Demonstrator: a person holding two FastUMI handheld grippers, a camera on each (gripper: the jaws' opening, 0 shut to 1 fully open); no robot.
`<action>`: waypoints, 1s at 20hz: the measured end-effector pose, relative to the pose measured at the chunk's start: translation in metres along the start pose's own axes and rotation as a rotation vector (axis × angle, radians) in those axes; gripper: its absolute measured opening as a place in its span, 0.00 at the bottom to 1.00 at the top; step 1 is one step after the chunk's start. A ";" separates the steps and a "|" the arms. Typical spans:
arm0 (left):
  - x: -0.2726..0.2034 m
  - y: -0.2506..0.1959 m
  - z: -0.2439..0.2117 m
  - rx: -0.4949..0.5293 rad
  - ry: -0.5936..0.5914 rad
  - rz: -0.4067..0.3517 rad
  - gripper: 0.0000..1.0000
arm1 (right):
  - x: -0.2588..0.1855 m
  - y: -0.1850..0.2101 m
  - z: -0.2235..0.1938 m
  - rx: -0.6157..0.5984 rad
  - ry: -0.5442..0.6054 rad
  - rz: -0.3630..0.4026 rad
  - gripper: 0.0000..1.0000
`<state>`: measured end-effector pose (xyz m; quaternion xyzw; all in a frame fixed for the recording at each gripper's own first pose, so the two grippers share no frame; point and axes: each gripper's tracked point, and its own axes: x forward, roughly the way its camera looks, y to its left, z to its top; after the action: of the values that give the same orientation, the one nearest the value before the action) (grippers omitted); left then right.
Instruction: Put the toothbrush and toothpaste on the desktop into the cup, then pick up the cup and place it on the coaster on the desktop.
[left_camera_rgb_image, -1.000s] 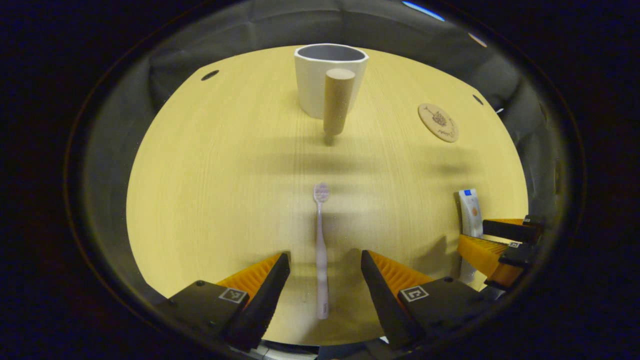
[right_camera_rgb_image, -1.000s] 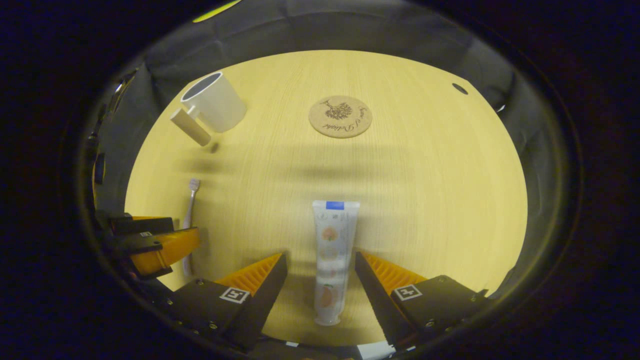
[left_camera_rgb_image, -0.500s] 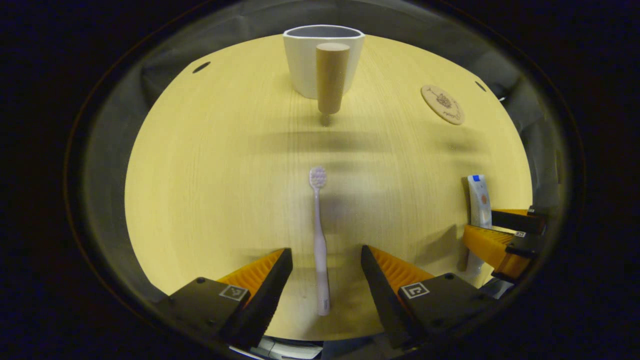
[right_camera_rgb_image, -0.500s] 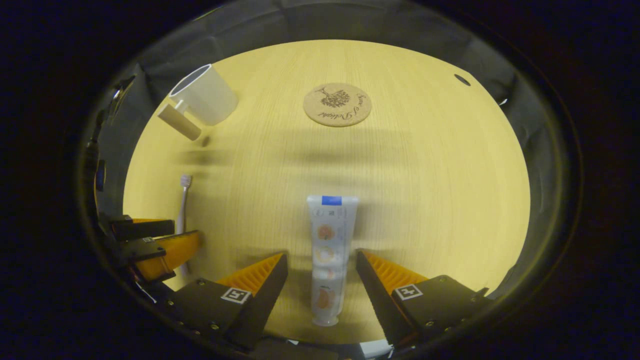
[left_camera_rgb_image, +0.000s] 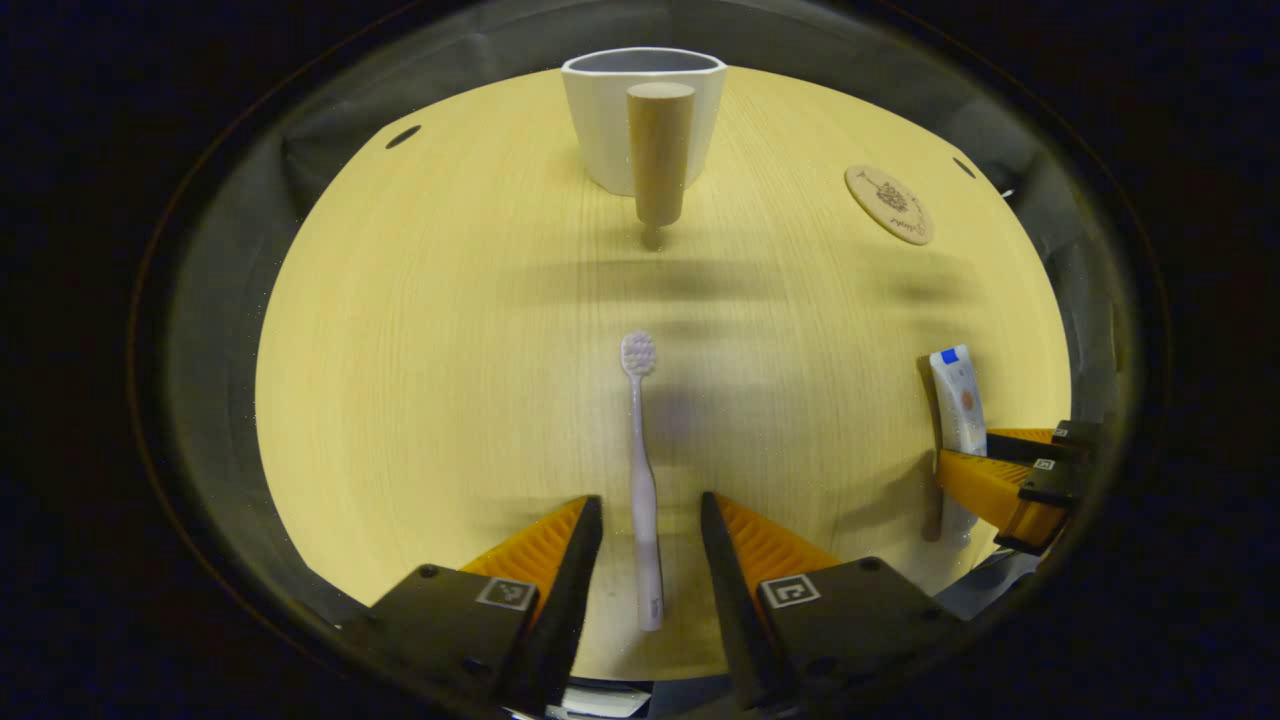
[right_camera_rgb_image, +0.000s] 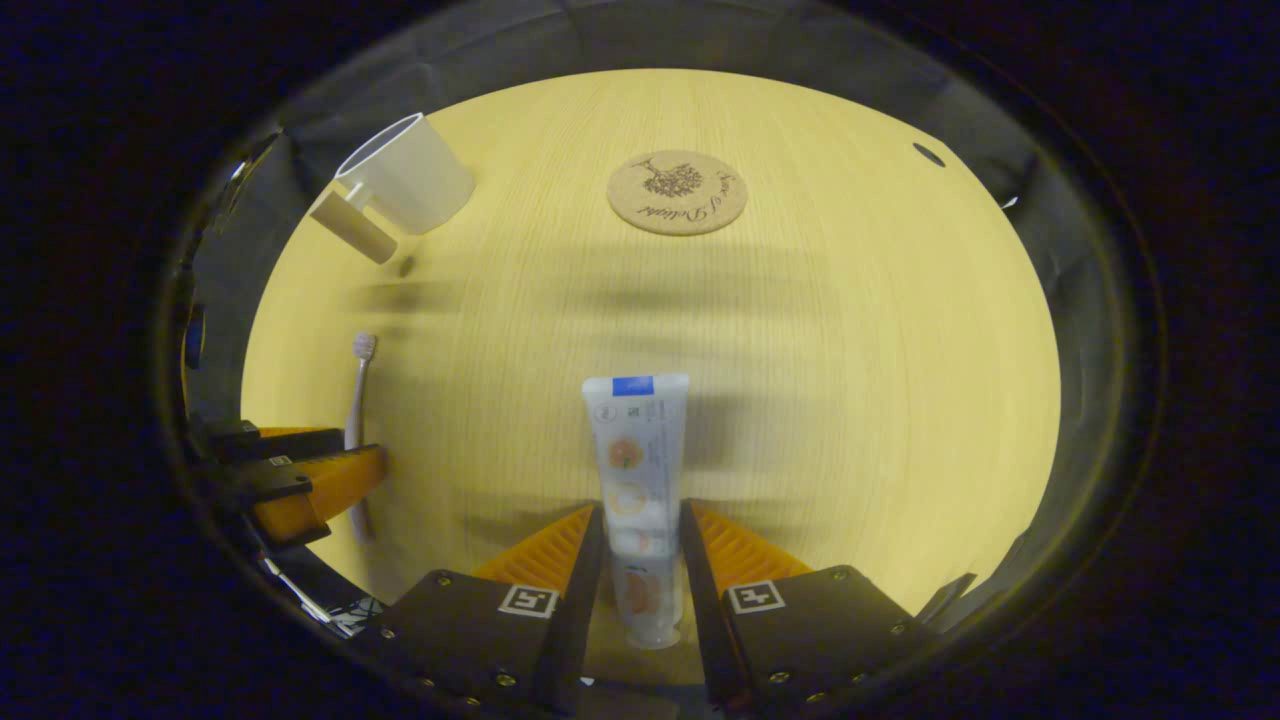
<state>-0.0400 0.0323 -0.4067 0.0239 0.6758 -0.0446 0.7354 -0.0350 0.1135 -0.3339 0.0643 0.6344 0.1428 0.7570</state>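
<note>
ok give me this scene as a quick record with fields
left hand-held gripper: fingers either side of the pale pink toothbrush, gap visible, not gripping
right hand-held gripper: fingers pressed on the white printed toothpaste tube
white cup with wooden handle: upright, empty
round cork coaster: bare
pale wooden desktop: tube and toothbrush lie flat on it

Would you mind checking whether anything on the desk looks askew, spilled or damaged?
Nothing stands out. The cup stands upright, the coaster lies flat and bare, and the toothbrush and toothpaste lie flat and intact on the desk, each between a hand-held gripper's fingers. No spill shows.
</note>
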 end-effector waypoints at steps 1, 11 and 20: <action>0.000 0.000 0.000 0.004 0.002 0.000 0.66 | -0.009 0.000 -0.001 0.010 0.000 -0.001 0.45; 0.001 -0.002 0.002 0.026 -0.003 -0.011 0.17 | -0.003 -0.004 -0.002 0.049 0.009 0.010 0.24; -0.001 -0.002 0.002 0.044 -0.031 -0.008 0.14 | -0.004 -0.004 -0.003 0.042 -0.008 0.018 0.24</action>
<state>-0.0387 0.0299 -0.4060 0.0367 0.6632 -0.0627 0.7449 -0.0384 0.1079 -0.3321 0.0865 0.6337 0.1360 0.7566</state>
